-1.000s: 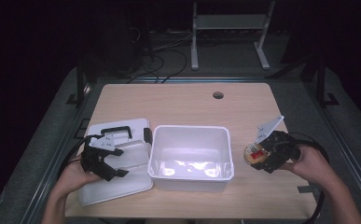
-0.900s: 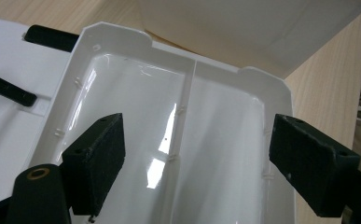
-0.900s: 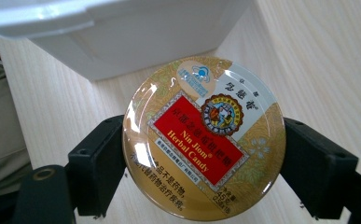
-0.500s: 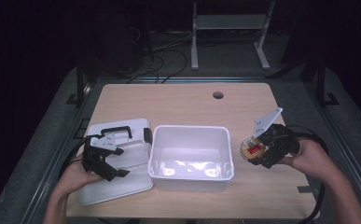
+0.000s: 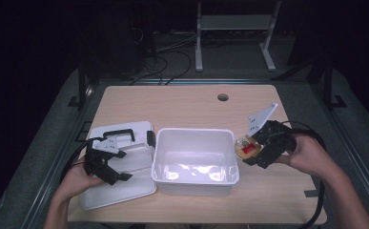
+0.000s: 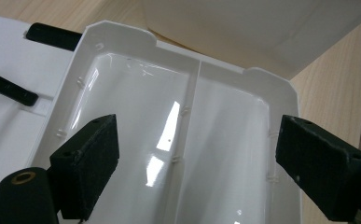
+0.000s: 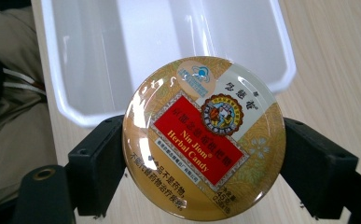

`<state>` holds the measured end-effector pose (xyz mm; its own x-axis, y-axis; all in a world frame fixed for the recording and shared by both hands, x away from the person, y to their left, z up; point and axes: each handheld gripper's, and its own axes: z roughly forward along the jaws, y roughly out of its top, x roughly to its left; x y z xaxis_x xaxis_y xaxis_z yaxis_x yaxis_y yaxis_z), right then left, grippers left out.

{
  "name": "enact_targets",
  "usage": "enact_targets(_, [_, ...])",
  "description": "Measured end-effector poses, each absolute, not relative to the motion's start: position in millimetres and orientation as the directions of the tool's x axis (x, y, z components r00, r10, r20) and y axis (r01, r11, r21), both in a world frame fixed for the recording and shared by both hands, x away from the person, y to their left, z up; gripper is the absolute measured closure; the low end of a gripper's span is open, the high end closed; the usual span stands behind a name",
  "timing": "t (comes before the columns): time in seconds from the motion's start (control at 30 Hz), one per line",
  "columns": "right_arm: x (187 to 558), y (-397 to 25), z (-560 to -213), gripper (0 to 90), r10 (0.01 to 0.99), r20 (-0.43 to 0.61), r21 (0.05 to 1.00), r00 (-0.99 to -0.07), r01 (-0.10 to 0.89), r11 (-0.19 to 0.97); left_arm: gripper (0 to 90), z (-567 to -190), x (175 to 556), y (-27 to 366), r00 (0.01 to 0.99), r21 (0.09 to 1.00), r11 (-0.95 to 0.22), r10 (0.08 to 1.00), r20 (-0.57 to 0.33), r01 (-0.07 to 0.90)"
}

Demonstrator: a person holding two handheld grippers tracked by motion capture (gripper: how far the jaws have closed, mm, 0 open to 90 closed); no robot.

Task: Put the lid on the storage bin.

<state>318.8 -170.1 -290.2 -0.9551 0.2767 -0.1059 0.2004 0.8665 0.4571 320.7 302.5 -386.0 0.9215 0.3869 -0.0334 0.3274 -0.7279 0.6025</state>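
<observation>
Right now the right gripper (image 5: 254, 149) clamps a round candy tin (image 7: 204, 135) by its rim, just off the white bin's (image 5: 195, 183) right edge – smooth metal could slip out; the left gripper (image 5: 107, 164) gapes wide over the lid (image 6: 136, 121) near the table's left edge
</observation>
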Motion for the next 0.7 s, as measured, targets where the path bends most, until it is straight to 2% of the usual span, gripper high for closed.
enact_targets(0.7, [338,-110,-310,19.8,0.187,-0.073,0.387,-0.98,0.145,0.91,13.1,-390,322,304,0.916,0.602,-0.721,0.399,-0.042,0.342])
